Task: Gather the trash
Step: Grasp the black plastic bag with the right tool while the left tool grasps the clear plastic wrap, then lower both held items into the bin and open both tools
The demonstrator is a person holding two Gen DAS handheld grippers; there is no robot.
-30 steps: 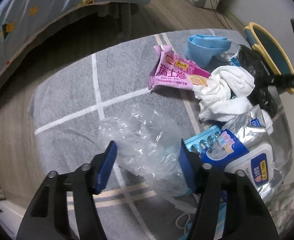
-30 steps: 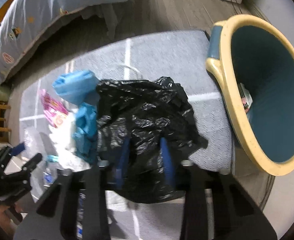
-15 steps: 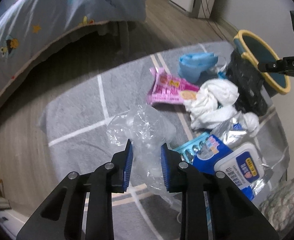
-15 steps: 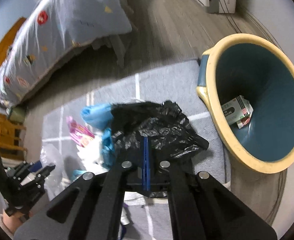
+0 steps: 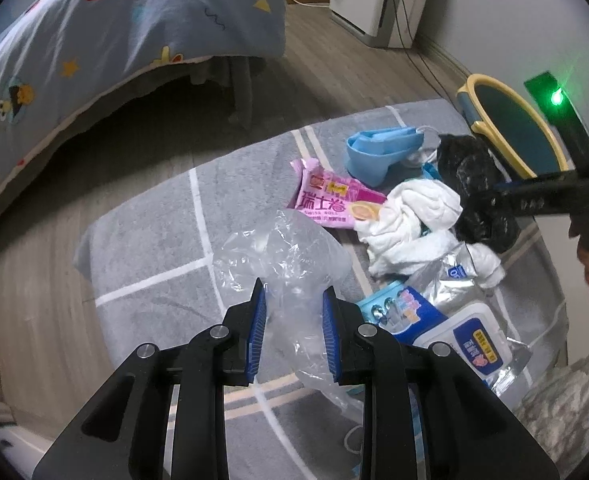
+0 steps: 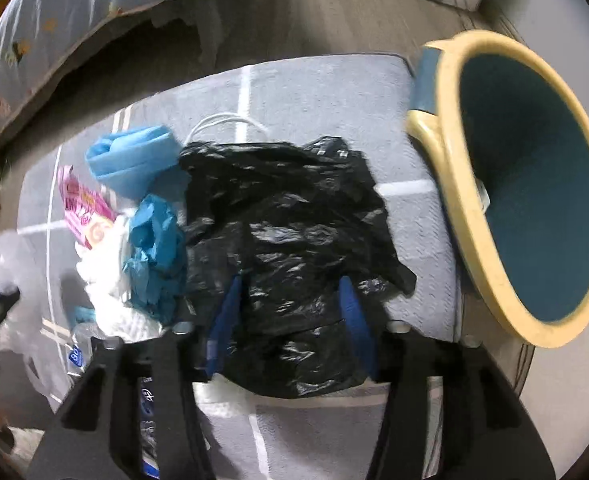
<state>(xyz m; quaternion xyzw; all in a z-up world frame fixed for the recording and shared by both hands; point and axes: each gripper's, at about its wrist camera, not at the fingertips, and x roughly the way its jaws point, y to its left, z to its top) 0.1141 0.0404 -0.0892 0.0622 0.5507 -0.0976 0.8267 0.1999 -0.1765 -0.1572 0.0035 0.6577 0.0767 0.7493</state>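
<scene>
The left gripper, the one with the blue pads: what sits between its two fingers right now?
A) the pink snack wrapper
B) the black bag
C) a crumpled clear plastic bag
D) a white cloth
C: in the left wrist view the clear plastic bag is bunched between the pads of the left gripper, while the pink snack wrapper, white cloth and black bag lie farther off on the rug.

Bin [image 6: 446, 216] contents mostly hidden; R view blurred.
</scene>
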